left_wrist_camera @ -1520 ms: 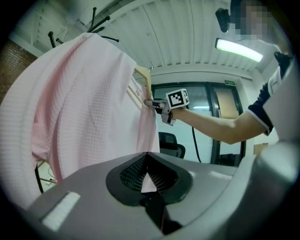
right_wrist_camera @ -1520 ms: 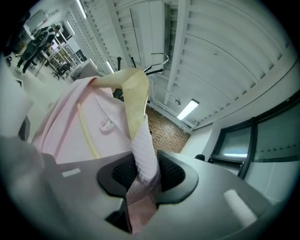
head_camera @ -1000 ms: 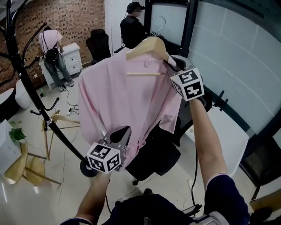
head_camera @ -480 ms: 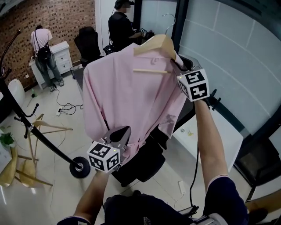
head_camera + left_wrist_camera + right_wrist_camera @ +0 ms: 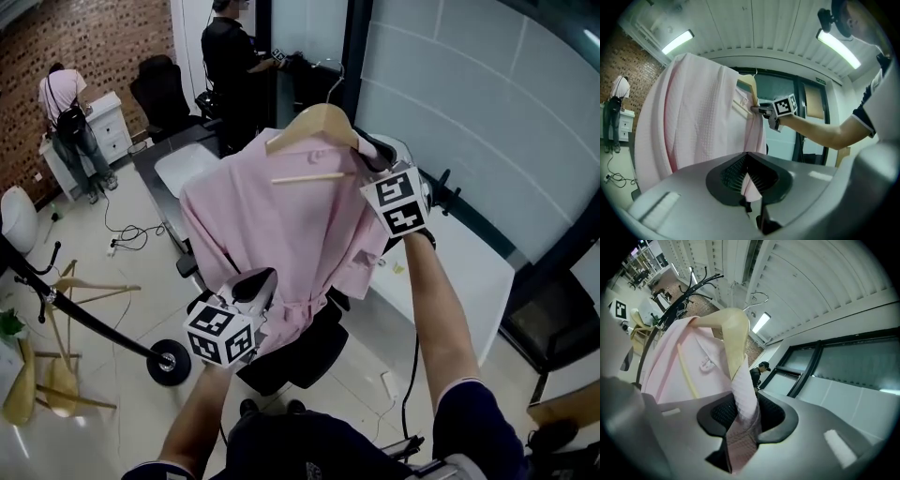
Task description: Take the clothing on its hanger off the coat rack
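A pink garment (image 5: 272, 225) hangs on a wooden hanger (image 5: 314, 127), held in the air away from the black coat rack (image 5: 94, 323) at the lower left. My right gripper (image 5: 367, 150) is shut on the hanger's right shoulder with pink cloth pinched over it (image 5: 740, 413). The hanger's metal hook (image 5: 759, 298) is free above the wood. My left gripper (image 5: 258, 281) is shut on the garment's lower edge, with a fold of cloth between its jaws (image 5: 749, 173). The right gripper (image 5: 776, 112) also shows in the left gripper view, beside the hanger (image 5: 749, 89).
A black office chair (image 5: 300, 352) stands right under the garment. A white desk (image 5: 459, 281) lies to the right along the glass wall. Wooden chairs (image 5: 47, 375) stand at the left. Two people (image 5: 230, 56) work at the back, near a dark desk (image 5: 178, 150).
The garment on its hanger and both grippers have swung right, away from the coat rack. The rack has slid to the view's left edge; the white desk now sits behind the garment.
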The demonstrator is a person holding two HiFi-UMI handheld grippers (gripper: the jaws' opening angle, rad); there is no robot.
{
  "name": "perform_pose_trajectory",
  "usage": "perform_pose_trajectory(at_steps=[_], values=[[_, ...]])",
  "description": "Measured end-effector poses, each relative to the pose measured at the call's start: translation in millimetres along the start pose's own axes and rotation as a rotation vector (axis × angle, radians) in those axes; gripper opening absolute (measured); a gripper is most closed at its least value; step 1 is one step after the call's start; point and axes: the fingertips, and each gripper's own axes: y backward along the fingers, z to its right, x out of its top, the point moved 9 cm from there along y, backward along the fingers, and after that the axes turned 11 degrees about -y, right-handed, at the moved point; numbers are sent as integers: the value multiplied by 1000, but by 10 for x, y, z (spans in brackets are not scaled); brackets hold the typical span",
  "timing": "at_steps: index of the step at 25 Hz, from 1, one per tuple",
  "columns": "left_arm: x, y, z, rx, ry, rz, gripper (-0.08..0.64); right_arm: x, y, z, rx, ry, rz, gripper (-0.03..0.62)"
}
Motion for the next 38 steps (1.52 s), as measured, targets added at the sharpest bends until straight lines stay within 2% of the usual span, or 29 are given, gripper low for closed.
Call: perform_pose_trajectory(at_steps=[14,21,25,38], values=[[-337,98,-179,-42,48,-77,12,-688,-14,-918,-9,47,-114,118],[-572,284,-232,-34,84,-129,12,-1159,-30,-1356,46,-7,-218,117],[-677,346,-242,-23,104,-155,12,-1373,-114,-1552,120,-26,-265,114],[-1040,492,-201,50,204,-207,12,-2007,-324,-1933,458,-108,-440,86]])
